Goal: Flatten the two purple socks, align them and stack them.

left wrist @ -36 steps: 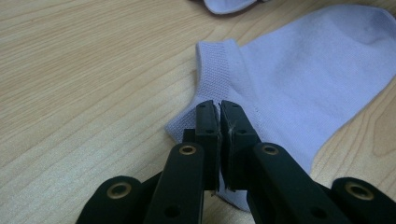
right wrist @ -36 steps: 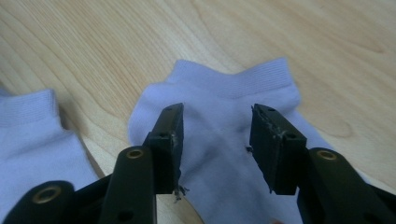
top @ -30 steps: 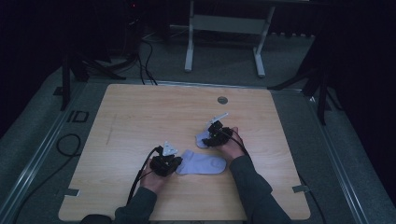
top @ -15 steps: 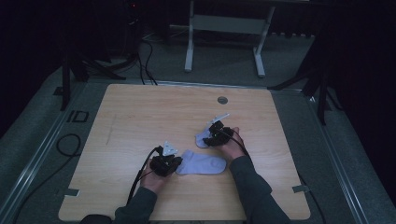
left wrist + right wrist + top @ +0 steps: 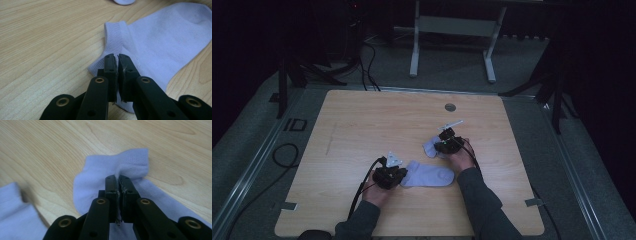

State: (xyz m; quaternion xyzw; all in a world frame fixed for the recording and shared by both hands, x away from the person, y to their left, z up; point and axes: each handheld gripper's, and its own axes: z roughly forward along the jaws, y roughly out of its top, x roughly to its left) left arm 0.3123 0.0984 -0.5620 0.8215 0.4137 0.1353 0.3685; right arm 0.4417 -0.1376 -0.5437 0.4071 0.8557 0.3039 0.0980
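Two pale lilac ankle socks lie on the wooden table (image 5: 362, 125). The near sock (image 5: 430, 176) lies flat, and my left gripper (image 5: 401, 177) is shut on its cuff corner. In the left gripper view the jaws (image 5: 117, 60) pinch the ribbed edge of that sock (image 5: 162, 37). The far sock (image 5: 430, 147) is bunched under my right gripper (image 5: 441, 148). My right gripper's jaws (image 5: 118, 181) have just been closing and now pinch a fold of this sock (image 5: 100, 170) below its cuff. The near sock (image 5: 12, 215) shows at lower left in the right gripper view.
A round grommet (image 5: 450, 107) sits in the table's far part. A black cable (image 5: 287, 155) loops on the floor to the left. A metal stand (image 5: 452, 25) rises beyond the far edge. Tape tabs (image 5: 532, 202) mark the near corners.
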